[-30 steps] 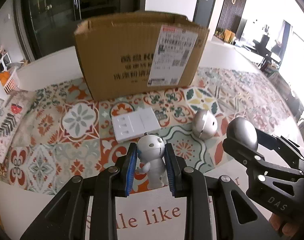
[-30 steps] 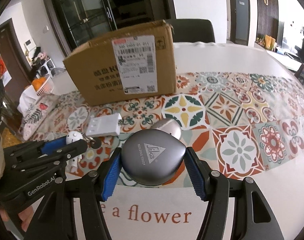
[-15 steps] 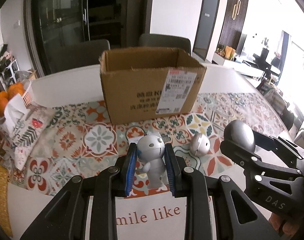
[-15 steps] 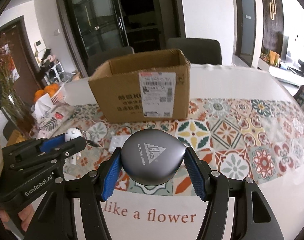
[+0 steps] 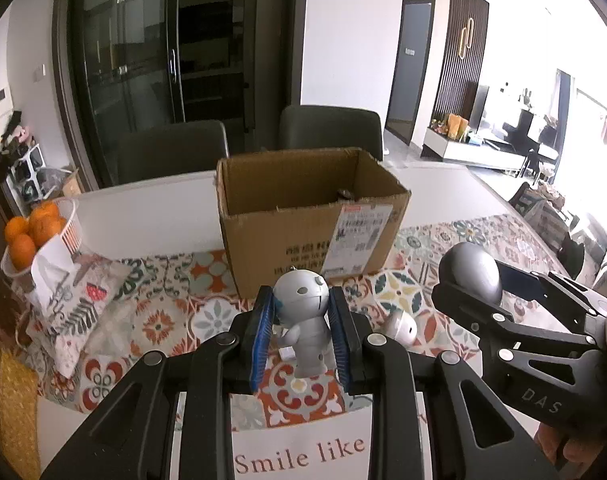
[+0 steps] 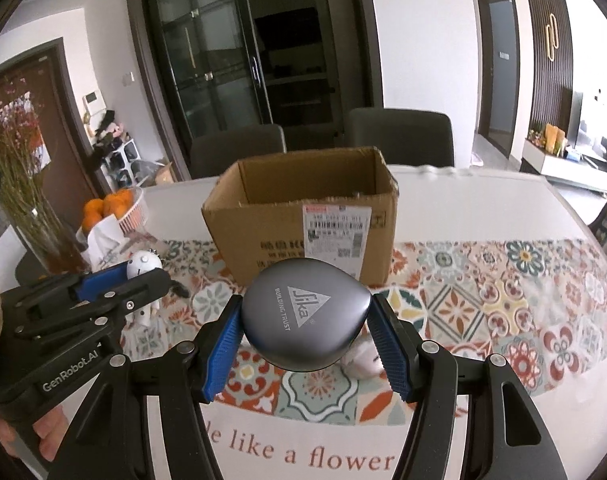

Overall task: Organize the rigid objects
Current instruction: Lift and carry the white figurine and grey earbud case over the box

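**Q:** Fingers (image 5: 261,328) of left gripper (image 5: 301,312): state?

**A:** Closed narrowly on silver robot figurine (image 5: 303,320), with blue ribbed pads pressing its round head and the body hanging upright. Right gripper (image 6: 305,320) clamped wider across grey teardrop case (image 6: 303,316): smooth matte shell, printed triangle logo.

**Q:** Changed over the last second?

**A:** Both lifted clear of patterned tablecloth (image 5: 163,320). Earlier facing only the front wall of cardboard box (image 5: 303,240) at 12 o'clock, now looking over its rim into the open interior. Grip widths unchanged. Probable meaning: pick-up finished, carry toward box under way, release not yet made.

**Q:** Left on the cloth?

**A:** Small white rounded item (image 5: 401,326) at 4 o'clock of the figurine, glossy and hard-looking. Box corrugated, rim ragged, shipping label on the front.
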The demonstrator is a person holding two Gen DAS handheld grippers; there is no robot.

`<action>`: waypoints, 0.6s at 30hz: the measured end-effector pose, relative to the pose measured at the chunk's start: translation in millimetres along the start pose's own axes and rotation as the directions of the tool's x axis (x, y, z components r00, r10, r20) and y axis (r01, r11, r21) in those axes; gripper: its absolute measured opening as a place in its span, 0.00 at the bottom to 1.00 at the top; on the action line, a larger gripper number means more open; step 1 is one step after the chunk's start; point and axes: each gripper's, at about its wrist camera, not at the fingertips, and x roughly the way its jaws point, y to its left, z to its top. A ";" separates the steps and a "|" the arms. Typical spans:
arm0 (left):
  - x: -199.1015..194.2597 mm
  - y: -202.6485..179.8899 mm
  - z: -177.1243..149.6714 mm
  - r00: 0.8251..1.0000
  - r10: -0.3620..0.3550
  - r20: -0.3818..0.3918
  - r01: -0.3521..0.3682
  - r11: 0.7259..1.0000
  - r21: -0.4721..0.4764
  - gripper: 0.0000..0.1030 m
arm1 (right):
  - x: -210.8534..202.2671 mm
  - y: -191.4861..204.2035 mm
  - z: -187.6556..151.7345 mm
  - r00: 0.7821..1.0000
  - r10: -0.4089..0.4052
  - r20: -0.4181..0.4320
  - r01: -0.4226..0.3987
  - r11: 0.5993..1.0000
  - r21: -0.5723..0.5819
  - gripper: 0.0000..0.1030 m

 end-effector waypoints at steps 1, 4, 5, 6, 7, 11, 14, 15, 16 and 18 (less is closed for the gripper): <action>-0.8 0.3 2.6 1.000 0.002 0.006 -0.002 1.000 0.002 0.27 | 0.2 0.2 2.6 1.000 0.002 0.002 -0.002 1.000 -0.001 0.60; -2.2 2.0 13.2 1.000 0.005 0.026 -0.006 1.000 0.007 0.27 | 0.7 1.5 13.9 1.000 0.005 0.021 -0.005 1.000 -0.006 0.60; -2.5 2.2 16.1 1.000 0.006 0.030 -0.006 1.000 0.008 0.27 | 1.0 1.5 17.4 1.000 0.006 0.026 -0.006 1.000 -0.006 0.60; -2.7 2.6 19.3 0.999 0.007 0.036 -0.007 1.000 0.010 0.27 | 0.9 1.7 21.0 1.000 0.008 0.030 -0.008 1.000 -0.007 0.60; -3.0 3.1 22.0 0.999 0.008 0.041 -0.009 1.000 0.011 0.27 | 1.2 1.9 23.8 0.999 0.009 0.034 -0.009 1.000 -0.007 0.60; -5.3 5.4 35.9 0.998 0.015 0.064 -0.016 1.000 0.014 0.27 | 2.4 3.0 38.7 0.998 0.014 0.056 -0.013 1.000 -0.014 0.60; -5.9 6.2 45.6 0.997 0.017 0.081 -0.019 1.000 0.019 0.27 | 3.3 4.3 49.0 0.997 0.021 0.069 -0.019 1.000 -0.019 0.60; -5.6 6.6 49.9 0.996 0.020 0.089 -0.022 1.000 0.023 0.27 | 4.3 4.0 51.1 0.997 0.022 0.073 -0.021 1.000 -0.019 0.60; -4.7 6.9 53.5 0.996 0.021 0.092 -0.024 0.999 0.026 0.27 | 5.4 3.7 55.4 0.997 0.022 0.076 -0.020 1.000 -0.021 0.60; -3.6 7.8 61.5 0.994 0.024 0.102 -0.028 0.999 0.036 0.27 | 7.2 3.4 62.5 0.996 0.019 0.082 -0.017 1.000 -0.024 0.60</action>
